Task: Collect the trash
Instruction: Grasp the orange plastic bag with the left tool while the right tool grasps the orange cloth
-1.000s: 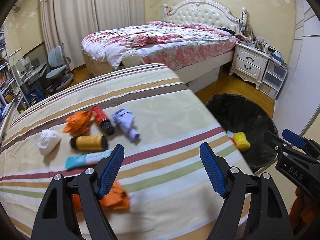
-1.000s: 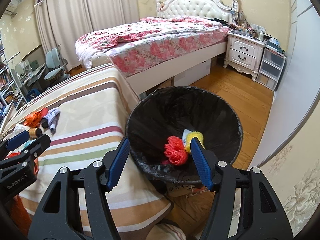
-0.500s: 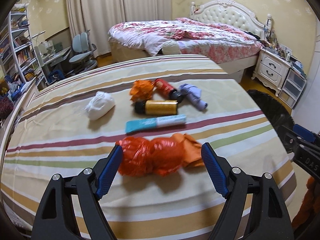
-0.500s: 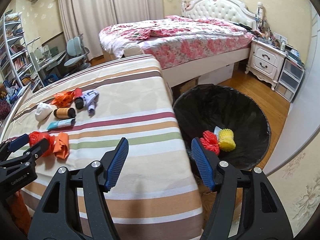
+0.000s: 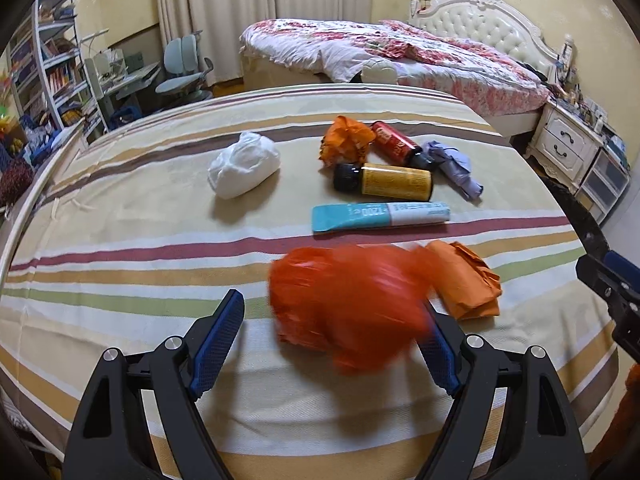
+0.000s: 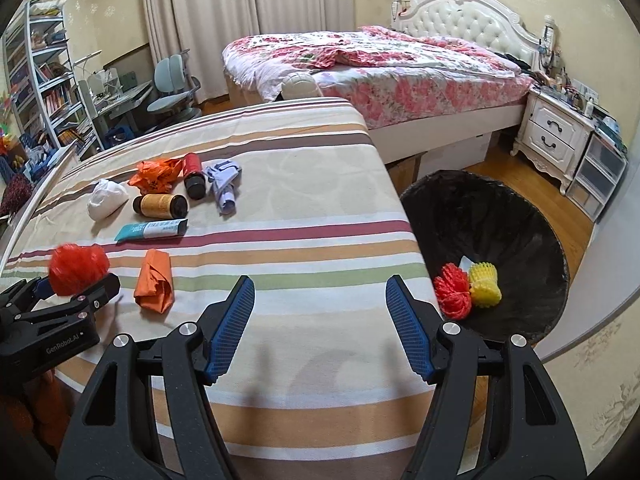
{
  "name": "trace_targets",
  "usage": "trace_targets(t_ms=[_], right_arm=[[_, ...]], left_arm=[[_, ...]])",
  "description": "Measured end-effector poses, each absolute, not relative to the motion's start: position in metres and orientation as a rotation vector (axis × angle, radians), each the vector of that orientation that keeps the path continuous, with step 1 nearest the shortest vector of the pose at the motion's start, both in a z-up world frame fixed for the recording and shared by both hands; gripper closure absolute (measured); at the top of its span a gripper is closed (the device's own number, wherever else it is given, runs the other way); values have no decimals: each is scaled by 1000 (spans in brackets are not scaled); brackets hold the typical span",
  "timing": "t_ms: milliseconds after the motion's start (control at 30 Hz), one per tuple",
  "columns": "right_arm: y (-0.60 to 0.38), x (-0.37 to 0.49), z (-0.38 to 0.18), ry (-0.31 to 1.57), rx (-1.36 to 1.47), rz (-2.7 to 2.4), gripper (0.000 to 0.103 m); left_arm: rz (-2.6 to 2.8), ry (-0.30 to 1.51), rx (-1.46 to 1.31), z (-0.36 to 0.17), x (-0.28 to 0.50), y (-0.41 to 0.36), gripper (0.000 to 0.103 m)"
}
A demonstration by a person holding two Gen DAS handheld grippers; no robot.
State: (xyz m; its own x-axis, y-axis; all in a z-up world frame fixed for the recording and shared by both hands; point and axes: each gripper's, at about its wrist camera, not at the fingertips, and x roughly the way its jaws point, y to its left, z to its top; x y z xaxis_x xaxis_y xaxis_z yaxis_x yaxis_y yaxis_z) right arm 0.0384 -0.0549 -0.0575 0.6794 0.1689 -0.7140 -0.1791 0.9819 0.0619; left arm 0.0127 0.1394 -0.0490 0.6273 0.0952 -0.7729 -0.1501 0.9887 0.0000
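Lining up my left claw [image 5: 332, 340] on the red plastic wad [image 5: 348, 304], I have its jaws wide and the wad between them on the striped bench [image 5: 160, 240], not yet pinched. My right claw [image 6: 320, 324] hangs wide and empty near the black bin [image 6: 520, 216]. Next I judge: close on the wad, then carry it to the bin.

Both angled downward — left hand-held gripper [image 5: 334, 338] and right hand-held gripper [image 6: 320, 328] gape.

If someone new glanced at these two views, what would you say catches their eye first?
Probably the crumpled red plastic bag, blurred, lying on the striped cloth between the open left gripper's blue pads. Next, the black-lined trash bin beside the table, already holding a red mesh net and a yellow foam net.
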Motion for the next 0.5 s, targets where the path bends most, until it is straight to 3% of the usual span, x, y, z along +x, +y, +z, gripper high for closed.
trace_targets(t_ms=[233, 367, 500], right_arm=[[-43, 39, -58, 810, -33, 216, 36], [-39, 39, -58, 810, -39, 225, 36], [-31, 39, -56, 807, -48, 239, 36]], left_arm=[[138, 870, -81, -46, 14, 149, 35], [117, 873, -88, -47, 13, 149, 53], [114, 862, -83, -45, 11, 150, 57]])
